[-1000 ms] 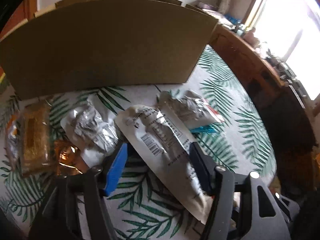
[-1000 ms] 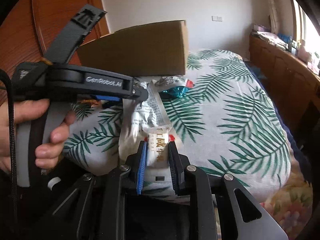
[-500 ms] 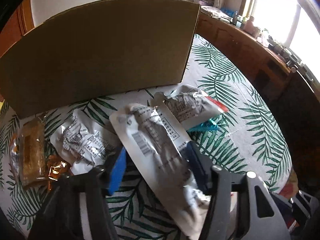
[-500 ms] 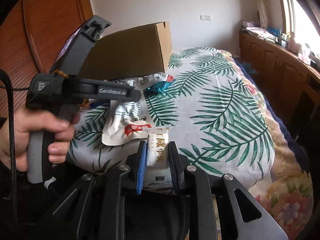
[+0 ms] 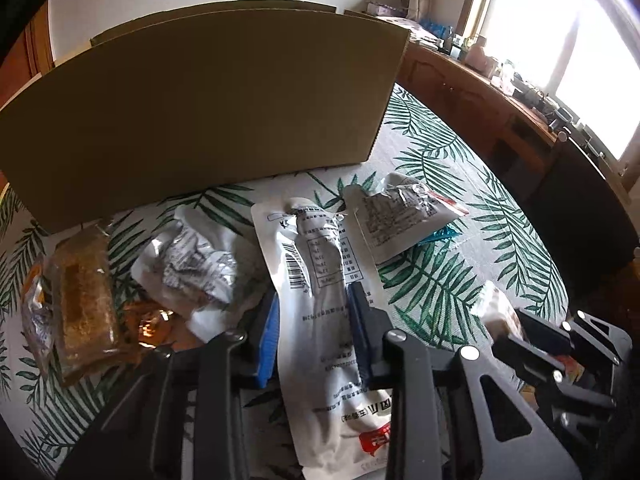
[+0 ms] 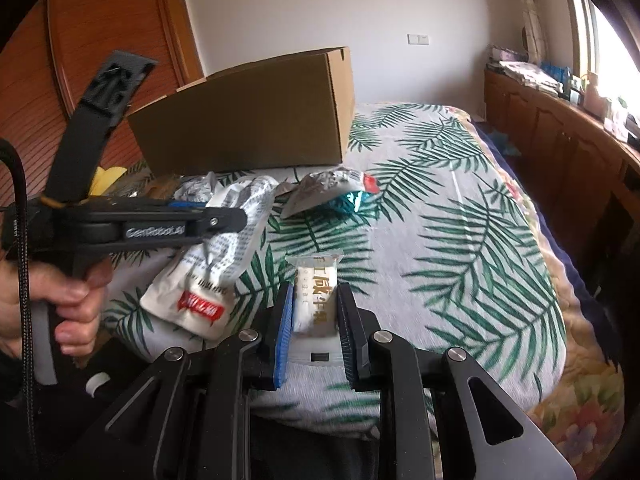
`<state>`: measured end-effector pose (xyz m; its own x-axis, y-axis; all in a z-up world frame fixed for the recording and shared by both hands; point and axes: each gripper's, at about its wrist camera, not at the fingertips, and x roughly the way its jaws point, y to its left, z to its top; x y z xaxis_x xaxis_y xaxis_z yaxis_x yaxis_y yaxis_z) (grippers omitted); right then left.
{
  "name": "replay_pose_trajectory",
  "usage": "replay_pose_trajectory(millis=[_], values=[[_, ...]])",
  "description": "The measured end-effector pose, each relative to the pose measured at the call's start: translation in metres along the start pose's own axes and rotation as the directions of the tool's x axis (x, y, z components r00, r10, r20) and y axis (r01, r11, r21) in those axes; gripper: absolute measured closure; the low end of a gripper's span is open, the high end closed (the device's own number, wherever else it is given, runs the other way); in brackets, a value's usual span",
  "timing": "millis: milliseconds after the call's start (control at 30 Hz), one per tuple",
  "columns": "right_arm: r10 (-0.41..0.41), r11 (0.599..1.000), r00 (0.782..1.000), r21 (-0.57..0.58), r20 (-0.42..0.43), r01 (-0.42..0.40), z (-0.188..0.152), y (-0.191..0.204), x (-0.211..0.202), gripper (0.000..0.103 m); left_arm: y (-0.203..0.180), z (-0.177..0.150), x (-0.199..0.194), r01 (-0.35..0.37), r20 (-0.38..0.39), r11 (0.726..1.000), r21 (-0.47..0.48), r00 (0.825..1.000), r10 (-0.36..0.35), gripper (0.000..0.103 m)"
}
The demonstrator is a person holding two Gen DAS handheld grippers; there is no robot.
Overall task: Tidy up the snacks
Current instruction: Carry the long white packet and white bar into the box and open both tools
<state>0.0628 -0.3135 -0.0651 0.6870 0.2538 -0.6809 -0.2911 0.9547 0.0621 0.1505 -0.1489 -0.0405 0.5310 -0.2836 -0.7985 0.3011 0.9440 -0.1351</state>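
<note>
We are gripping two snacks at once, both lifted off the bed (image 6: 460,240). Our left gripper (image 5: 316,324) is clamping a long white pouch (image 5: 320,280) across its middle, fingers narrow on it, pouch drooping at both ends. Our right gripper (image 6: 312,316) is pinching a small white nougat bar (image 6: 316,296), fingers close together around it.

The cardboard box (image 5: 200,108) is sitting toward the head end of the bed, near its left edge; we are taking it as the target. We cannot see inside it from either view, so we cannot tell whether anything is packed yet.

Lying loose on the bed in front of the box: a crumpled silver packet (image 5: 196,268), a brown cracker pack (image 5: 80,304), a small amber wrapper (image 5: 150,326) beside it, a silver pouch with a red corner (image 5: 400,216) sitting on a teal wrapper (image 5: 438,235).

Judging progress: early to middle. Two items are in hand, at least five are waiting on the bed. Next up is probably carrying both held snacks over the box rim and dropping them in.
</note>
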Motion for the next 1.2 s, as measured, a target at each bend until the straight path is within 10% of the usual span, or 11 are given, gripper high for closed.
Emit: replay_pose_trajectory(millis=[600,1200], values=[[0.01,1.0,1.0,-0.007,0.016,-0.01,0.009,0.004,0.003,0.083,0.016,-0.011,-0.034,0.075,0.101,0.997,0.0,0.992,-0.074,0.078],[0.029,0.996,0.987,-0.091,0.161,-0.014,0.096,0.025,-0.02,0.083,0.034,0.052,-0.142,0.093,0.344,0.994,0.059,0.933,-0.108,0.078]])
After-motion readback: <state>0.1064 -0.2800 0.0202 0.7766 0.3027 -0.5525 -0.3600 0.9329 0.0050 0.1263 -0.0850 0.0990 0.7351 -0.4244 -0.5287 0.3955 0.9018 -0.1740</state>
